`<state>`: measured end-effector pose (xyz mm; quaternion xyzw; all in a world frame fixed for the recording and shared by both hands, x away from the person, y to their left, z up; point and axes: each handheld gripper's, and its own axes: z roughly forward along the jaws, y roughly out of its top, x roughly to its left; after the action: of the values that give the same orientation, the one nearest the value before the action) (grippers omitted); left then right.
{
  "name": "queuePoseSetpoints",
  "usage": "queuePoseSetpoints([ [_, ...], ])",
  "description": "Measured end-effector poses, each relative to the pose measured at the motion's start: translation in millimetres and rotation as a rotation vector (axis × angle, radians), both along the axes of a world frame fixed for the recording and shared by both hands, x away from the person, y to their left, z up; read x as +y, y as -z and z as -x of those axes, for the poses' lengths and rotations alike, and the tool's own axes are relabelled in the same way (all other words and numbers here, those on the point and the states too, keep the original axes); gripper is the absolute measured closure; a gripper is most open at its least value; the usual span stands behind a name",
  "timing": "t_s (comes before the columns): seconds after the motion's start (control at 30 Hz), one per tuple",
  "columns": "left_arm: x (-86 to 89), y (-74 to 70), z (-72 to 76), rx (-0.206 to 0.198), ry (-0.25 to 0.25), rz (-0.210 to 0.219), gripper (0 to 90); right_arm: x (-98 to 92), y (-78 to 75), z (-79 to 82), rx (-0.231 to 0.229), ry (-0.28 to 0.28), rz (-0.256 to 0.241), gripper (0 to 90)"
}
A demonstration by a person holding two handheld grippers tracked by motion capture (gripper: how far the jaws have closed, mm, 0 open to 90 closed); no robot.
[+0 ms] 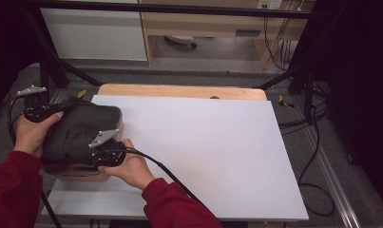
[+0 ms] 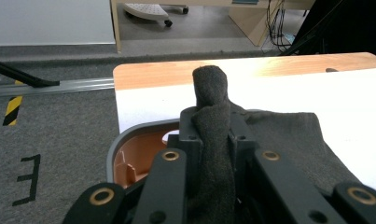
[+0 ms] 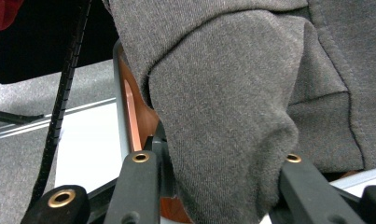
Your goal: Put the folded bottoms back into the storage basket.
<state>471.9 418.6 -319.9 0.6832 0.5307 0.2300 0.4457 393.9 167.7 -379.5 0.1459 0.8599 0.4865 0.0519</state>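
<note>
At the near left corner of the white-covered wooden tabletop [image 1: 203,142] sits a shallow orange plastic bin with a grey rim [image 2: 129,151], and a dark grey knitted cloth garment [image 1: 80,130] lies draped over it, hiding most of it from above. A person in dark red sleeves stands at the near edge with a tool in each hand, both at the garment.

The left claw [image 2: 212,135] is at the bin's far left side, pressed together on a fold of the garment; the pinched fabric stands up between the jaws in a rounded hump, and the rest spreads away to the right over the bin and onto the white sheet.

The right claw [image 3: 218,163] is at the near edge of the garment, its jaws set on either side of a thick bulge of the grey fabric that fills the gap between them. The bin's orange wall shows just left of that bulge.
</note>
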Motion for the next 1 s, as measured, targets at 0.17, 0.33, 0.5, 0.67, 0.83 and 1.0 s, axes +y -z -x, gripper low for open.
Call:
queuePoseSetpoints([
  [0.17,-0.4,2.2,-1.6,0.003,0.000,0.002,80.1,-0.4,0.4,-1.2,-0.005,0.004,0.007,64.8],
  [0.33,-0.1,4.0,-1.6,0.002,-0.003,-0.001,80.0,0.0,0.9,-1.3,-0.011,0.003,0.014,64.7],
  [0.5,0.4,8.3,-3.0,0.015,-0.035,-0.014,74.4,0.4,1.3,-0.4,-0.028,0.010,0.033,59.7],
  [0.67,0.8,9.5,-1.2,-0.022,-0.080,-0.047,42.8,-7.2,-2.6,3.7,-0.040,0.034,0.044,31.5],
  [0.83,-6.5,2.9,4.0,-0.047,-0.068,-0.034,32.6,-26.0,-11.6,6.1,-0.077,0.052,0.006,19.2],
  [1.0,-18.3,-2.2,9.9,-0.071,-0.052,-0.045,27.7,-43.9,-20.6,8.4,-0.093,0.063,-0.018,14.5],
])
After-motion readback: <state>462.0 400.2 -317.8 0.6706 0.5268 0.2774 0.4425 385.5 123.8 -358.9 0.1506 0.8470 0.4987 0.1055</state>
